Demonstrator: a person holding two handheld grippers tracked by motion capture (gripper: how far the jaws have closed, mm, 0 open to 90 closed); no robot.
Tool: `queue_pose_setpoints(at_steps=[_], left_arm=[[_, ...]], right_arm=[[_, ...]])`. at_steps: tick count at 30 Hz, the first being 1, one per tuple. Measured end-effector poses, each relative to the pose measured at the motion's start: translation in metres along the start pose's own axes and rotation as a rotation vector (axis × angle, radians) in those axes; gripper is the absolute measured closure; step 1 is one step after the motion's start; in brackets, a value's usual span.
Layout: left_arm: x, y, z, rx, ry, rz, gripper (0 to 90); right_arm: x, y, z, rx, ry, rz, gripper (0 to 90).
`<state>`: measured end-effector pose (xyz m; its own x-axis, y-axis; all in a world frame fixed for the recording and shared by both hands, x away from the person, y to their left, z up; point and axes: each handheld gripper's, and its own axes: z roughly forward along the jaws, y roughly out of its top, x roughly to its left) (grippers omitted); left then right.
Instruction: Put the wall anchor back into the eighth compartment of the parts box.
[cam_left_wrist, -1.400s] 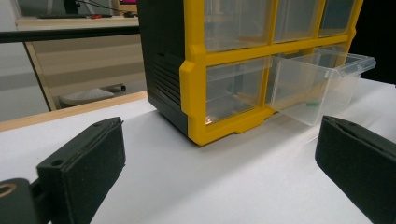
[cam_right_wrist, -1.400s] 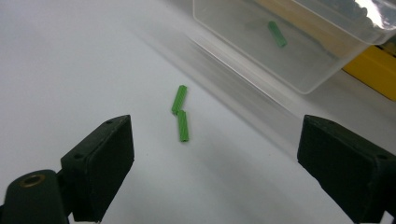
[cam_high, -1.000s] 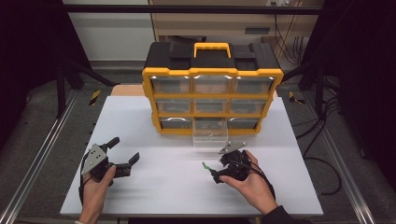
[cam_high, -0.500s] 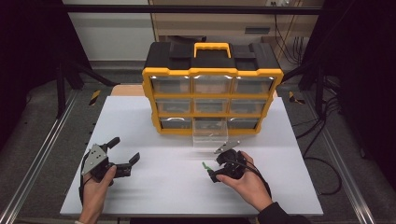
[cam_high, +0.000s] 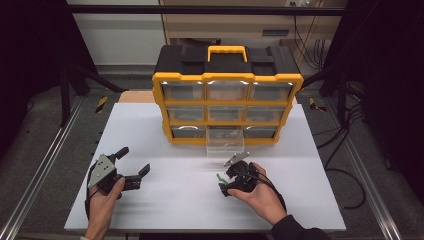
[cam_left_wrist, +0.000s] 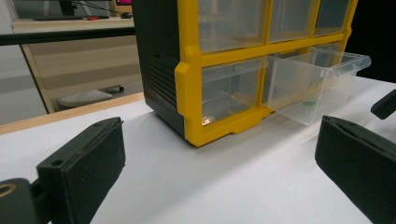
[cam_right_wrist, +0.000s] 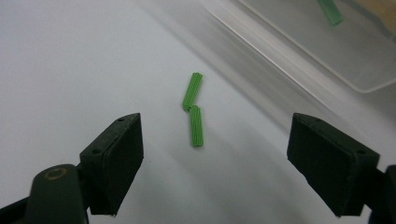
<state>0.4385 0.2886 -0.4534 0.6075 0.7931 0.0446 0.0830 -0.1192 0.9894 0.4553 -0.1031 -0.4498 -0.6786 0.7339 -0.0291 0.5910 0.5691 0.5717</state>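
Note:
Two short green ribbed plugs (cam_right_wrist: 192, 91) (cam_right_wrist: 196, 126) lie end to end on the white table (cam_high: 175, 200); in the high view they show as a green speck (cam_high: 218, 176). My right gripper (cam_right_wrist: 215, 158) (cam_high: 224, 181) hovers over them, open. Its jaws have just been closing a little, and the plugs lie on the table between them, untouched. A clear drawer (cam_right_wrist: 327, 42) (cam_high: 226, 145) is pulled out of the yellow and black organizer (cam_high: 227, 100), with another green piece (cam_right_wrist: 330, 11) inside. My left gripper (cam_high: 134, 161) (cam_left_wrist: 219, 158) rests open at the front left.
The organizer (cam_left_wrist: 196, 70) stands at the back middle of the table with several clear drawers, its bottom middle drawer (cam_left_wrist: 317, 79) sticking out toward me. Metal rails run along both sides of the table, and cables lie on the floor at right.
My right gripper has edged slightly left toward the green plugs. The left gripper has stayed where it was.

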Motion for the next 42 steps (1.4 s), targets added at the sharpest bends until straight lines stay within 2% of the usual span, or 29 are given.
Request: queue_pose_setpoints(at_steps=[6,7,9,10,12,13,15,18,20,22,23,25,26,27,28,33,35,36,38,40,42], left_arm=[[0.000,0.000,0.000,0.001,-0.002,0.001,1.2],[0.000,0.000,0.000,0.001,-0.002,0.001,1.2],[0.000,0.000,0.000,0.002,-0.001,0.001,1.2],[0.001,0.000,0.000,0.002,-0.001,0.002,1.2],[0.001,0.000,0.000,0.001,-0.001,0.001,1.2],[0.001,0.000,0.000,0.001,-0.001,0.001,1.2],[0.000,0.000,0.000,0.001,-0.001,0.002,1.2],[0.001,0.000,0.000,0.001,-0.001,0.002,1.2],[0.001,0.000,0.000,0.000,-0.001,0.001,1.2],[0.001,0.000,0.000,0.000,-0.001,0.000,1.2],[0.001,0.000,0.000,0.000,0.000,0.000,1.2],[0.001,0.000,0.000,-0.001,-0.001,-0.001,1.2],[0.001,0.000,0.000,-0.002,0.000,-0.001,1.2],[0.001,0.000,0.000,-0.003,0.000,-0.002,1.2],[0.001,0.000,0.000,-0.003,0.001,-0.003,1.2],[0.001,0.000,0.000,-0.005,0.001,-0.004,1.2],[0.001,0.000,0.000,-0.007,0.001,-0.006,1.2],[0.001,0.000,0.000,-0.007,0.001,-0.006,1.2],[0.001,0.000,0.000,-0.007,0.001,-0.006,1.2],[0.001,0.000,0.000,-0.007,0.001,-0.006,1.2],[0.001,0.000,0.000,-0.007,0.001,-0.006,1.2]], right_arm=[[-0.002,0.000,0.003,0.012,-0.001,-0.022,25.7],[-0.003,0.001,0.003,0.013,-0.003,-0.017,28.3],[-0.001,0.002,0.004,0.016,0.003,0.025,32.0],[-0.003,0.002,0.004,0.017,0.004,0.016,34.7],[-0.004,0.004,0.005,0.019,0.010,0.031,39.6],[-0.006,0.004,0.005,0.019,0.008,0.009,41.5],[-0.005,0.005,0.005,0.019,0.009,0.040,45.4],[-0.005,0.007,0.006,0.025,0.017,0.035,50.4],[-0.005,0.007,0.007,0.023,0.026,0.011,54.3],[-0.003,0.008,0.008,0.031,0.032,0.030,57.8],[-0.004,0.008,0.009,0.036,0.032,0.013,59.0],[-0.003,0.008,0.010,0.045,0.038,0.010,62.6],[-0.004,0.008,0.012,0.047,0.031,-0.011,63.9],[-0.003,0.008,0.012,0.054,0.032,-0.007,65.4],[-0.001,0.008,0.012,0.046,0.053,-0.004,67.2],[-0.001,0.009,0.013,0.054,0.045,-0.001,72.2],[-0.002,0.009,0.014,0.052,0.048,-0.024,74.1],[0.000,0.009,0.014,0.062,0.051,0.000,74.7],[-0.001,0.009,0.015,0.059,0.053,-0.018,76.1],[0.001,0.009,0.015,0.065,0.056,0.005,77.2],[0.000,0.009,0.016,0.068,0.048,-0.008,78.3]])
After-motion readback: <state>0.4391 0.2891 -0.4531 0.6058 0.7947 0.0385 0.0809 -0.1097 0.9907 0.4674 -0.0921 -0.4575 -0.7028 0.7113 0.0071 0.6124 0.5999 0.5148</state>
